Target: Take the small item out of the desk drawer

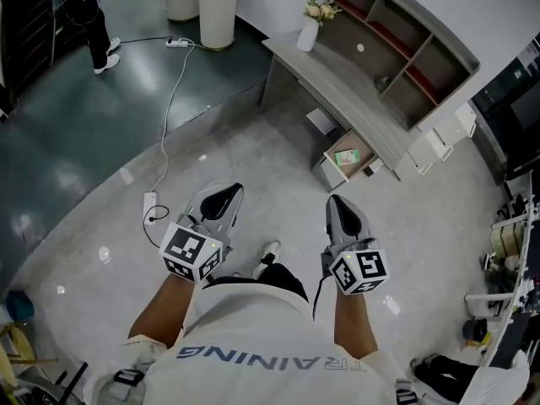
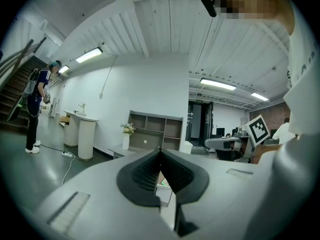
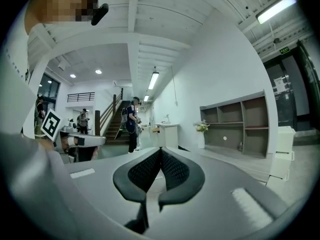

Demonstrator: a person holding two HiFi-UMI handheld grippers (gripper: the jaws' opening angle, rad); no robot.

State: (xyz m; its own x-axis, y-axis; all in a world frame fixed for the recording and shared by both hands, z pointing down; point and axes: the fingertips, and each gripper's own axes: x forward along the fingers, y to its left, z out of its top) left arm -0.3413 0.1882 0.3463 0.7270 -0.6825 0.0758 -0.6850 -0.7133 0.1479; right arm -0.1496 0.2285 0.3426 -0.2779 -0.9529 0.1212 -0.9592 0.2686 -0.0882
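The left gripper (image 2: 160, 151), its 2 jaws closed and empty, faces a grey desk (image 2: 117, 152) bearing a flower vase (image 2: 126, 141) and shelf unit (image 2: 155, 129).

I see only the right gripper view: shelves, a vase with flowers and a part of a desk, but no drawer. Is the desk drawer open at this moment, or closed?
Observer: Open. In the head view the drawer stands pulled out under the desk, towards the floor side where you stand.
Operator: Thank you. Does something lie inside it?
Observer: Yes, a small greenish item lies flat in it. It is too small in the picture to say what it is.
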